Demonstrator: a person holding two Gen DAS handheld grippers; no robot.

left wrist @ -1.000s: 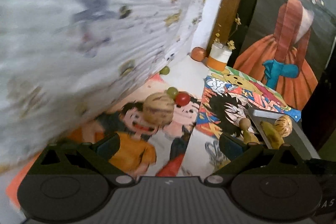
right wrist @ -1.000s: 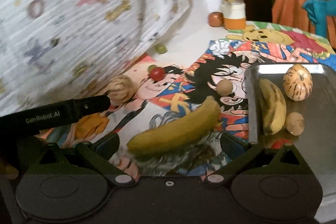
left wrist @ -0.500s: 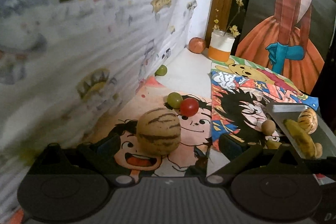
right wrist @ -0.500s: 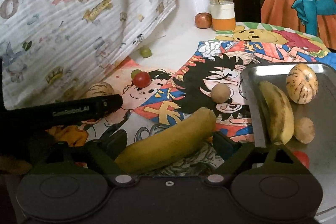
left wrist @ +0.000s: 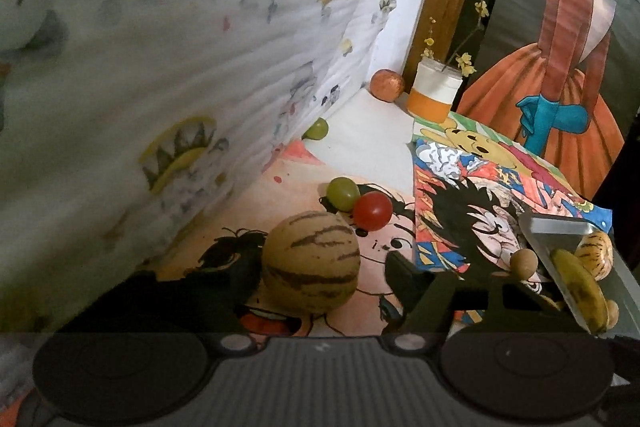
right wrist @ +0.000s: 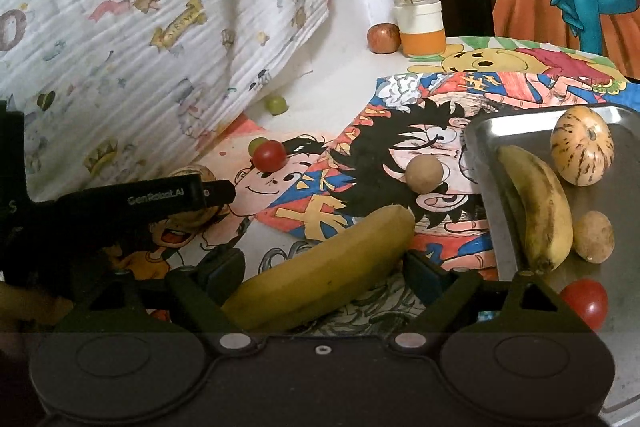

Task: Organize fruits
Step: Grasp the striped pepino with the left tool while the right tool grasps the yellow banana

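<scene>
A tan striped melon (left wrist: 310,263) sits on the cartoon mat between the fingers of my left gripper (left wrist: 320,267). The jaws are closing; the left finger is at the melon's side, and a gap shows by the right finger (left wrist: 404,275). My right gripper (right wrist: 324,263) is shut on a yellow banana (right wrist: 320,275) that lies slantwise on the mat, pads against it. The steel tray (right wrist: 624,187) at the right holds a second banana (right wrist: 536,203), a striped fruit (right wrist: 582,151), a small brown fruit (right wrist: 594,237) and a red tomato (right wrist: 584,301).
Loose on the mat are a brown ball-shaped fruit (right wrist: 424,175), a red tomato (right wrist: 270,155) touching a green grape (right wrist: 256,146), and another grape (right wrist: 277,105). An apple (right wrist: 383,38) and a jar (right wrist: 422,27) stand at the back. A printed cloth (right wrist: 140,27) hangs along the left.
My left gripper moved forward until the melon lay between its fingers, and its jaws narrowed. The right gripper sank slightly and its jaws narrowed onto the banana.
</scene>
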